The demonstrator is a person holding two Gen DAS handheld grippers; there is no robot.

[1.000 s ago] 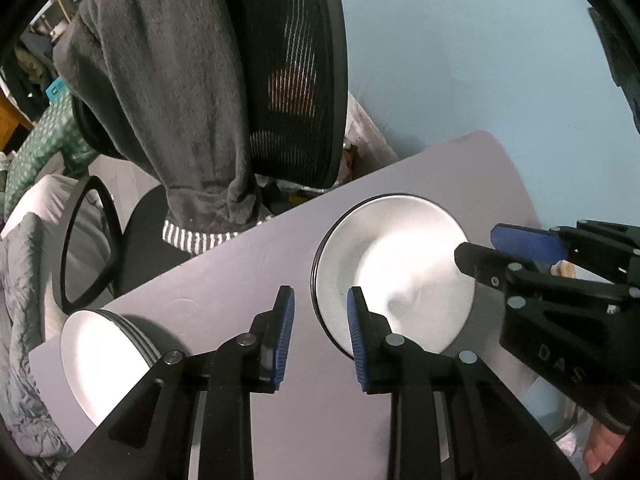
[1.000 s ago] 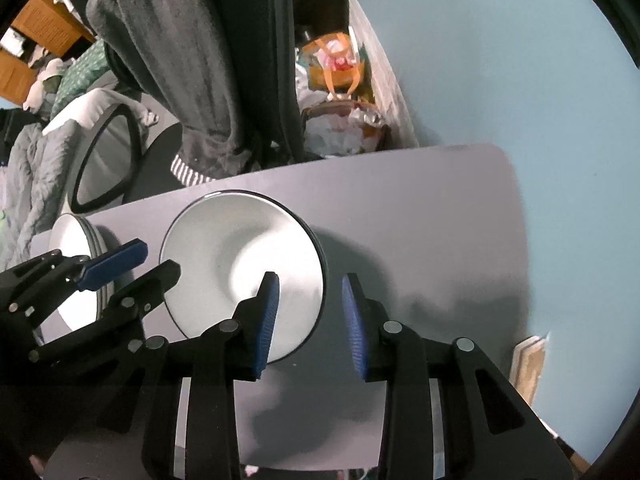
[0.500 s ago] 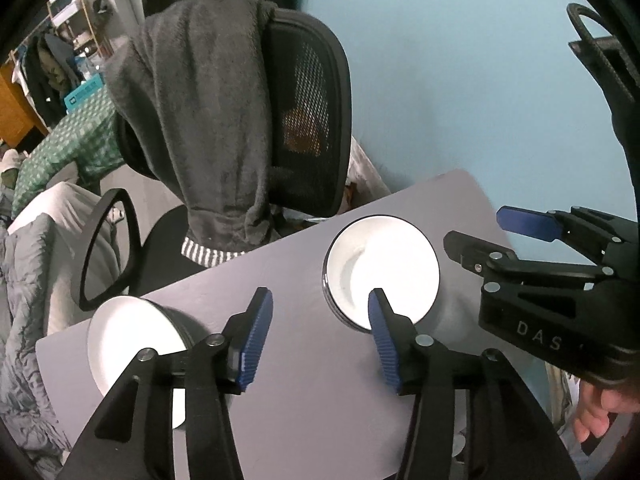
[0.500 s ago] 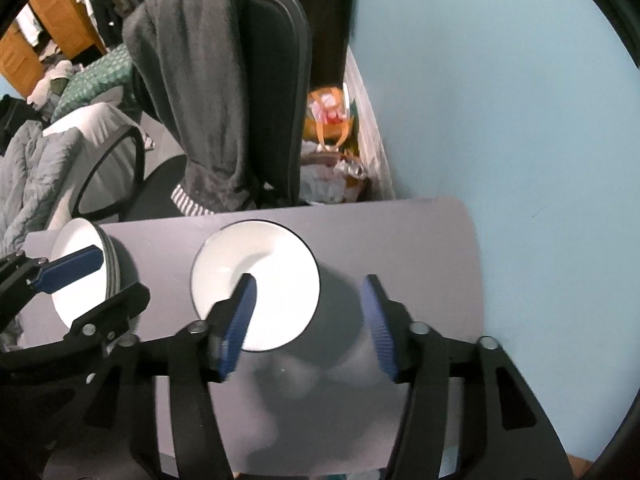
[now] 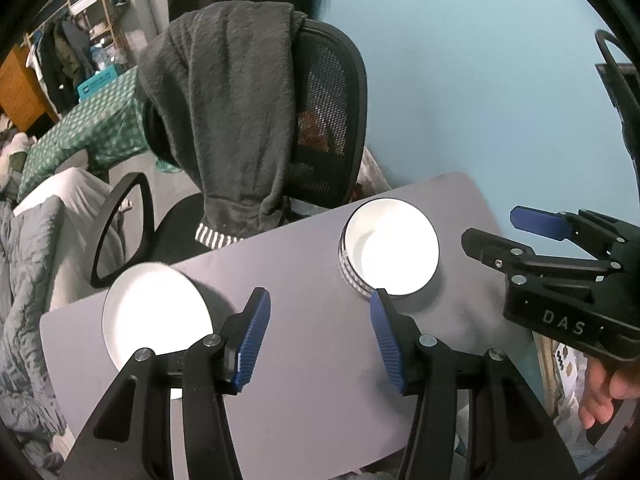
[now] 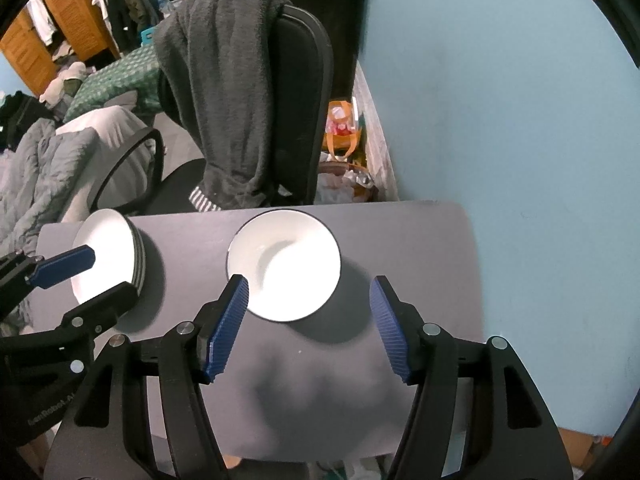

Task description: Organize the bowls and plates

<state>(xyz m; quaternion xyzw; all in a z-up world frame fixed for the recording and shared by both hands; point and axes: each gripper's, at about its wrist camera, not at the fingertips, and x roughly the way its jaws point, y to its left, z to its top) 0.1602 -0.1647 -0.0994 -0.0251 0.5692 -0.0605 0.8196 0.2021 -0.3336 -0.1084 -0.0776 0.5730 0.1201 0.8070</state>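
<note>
- Left wrist view: left gripper (image 5: 320,340) above the table (image 5: 304,392), fingers (image 5: 252,340) spread wide, nothing btwn them.
- Right gripper (image 6: 306,328) likewise wide apart, empty, hovering over the table's near part; neither touches any dish.
- Bowl stack (image 5: 388,254) sits toward the table's far-right side w/ ribbed rims showing at its side, so prob. several nested; right wrist view shows it just ahead of the fingers (image 6: 226,328).
- Plate stack (image 5: 156,316) at the table's left edge, well apart from the bowls; striped edges show in the right wrist view (image 6: 136,256).
- Handling, my guess: glazed ceramic or melamine, stiff, slick, chips if knocked; a stack is heavy. Best hold = pinch one rim, inner + outer wall, lift straight up.
- Writing: "DAS" on the right gripper body; other lettering partly legible, approx. "…Robot".
- Chair (image 5: 332,120) w/ grey blanket (image 5: 232,112) stands behind the table.
</note>
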